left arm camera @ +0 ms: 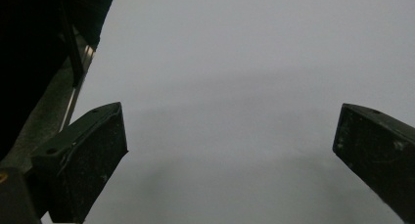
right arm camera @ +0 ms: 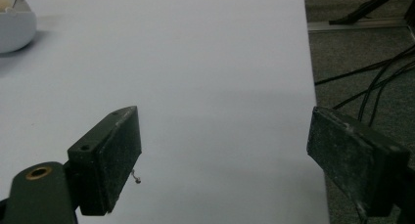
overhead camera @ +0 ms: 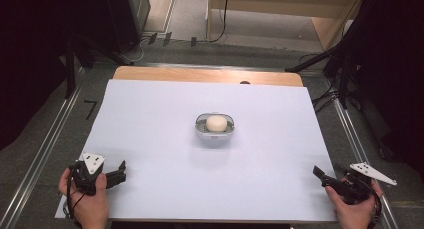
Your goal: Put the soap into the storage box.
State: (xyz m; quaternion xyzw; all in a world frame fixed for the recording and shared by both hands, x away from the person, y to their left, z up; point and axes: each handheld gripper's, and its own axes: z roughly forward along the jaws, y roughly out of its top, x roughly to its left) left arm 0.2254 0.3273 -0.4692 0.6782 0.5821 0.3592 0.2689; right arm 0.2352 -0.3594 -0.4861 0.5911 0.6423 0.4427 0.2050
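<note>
Covering wooden table (overhead camera: 150, 73): white sheet (overhead camera: 150, 129)

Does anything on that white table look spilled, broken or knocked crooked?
Nothing stands out. The small white dish sits level near the middle of the white sheet, with the pale round lump resting inside it. The left gripper and right gripper wait open at the near corners, holding nothing.

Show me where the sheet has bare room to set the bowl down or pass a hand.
Nearly everywhere. The bowl with its pale ball sits mid-sheet; the wide patches to its left and right are bare, as is the near strip between the left tool and right tool. Only the near corners are crowded, by the hands.
</note>
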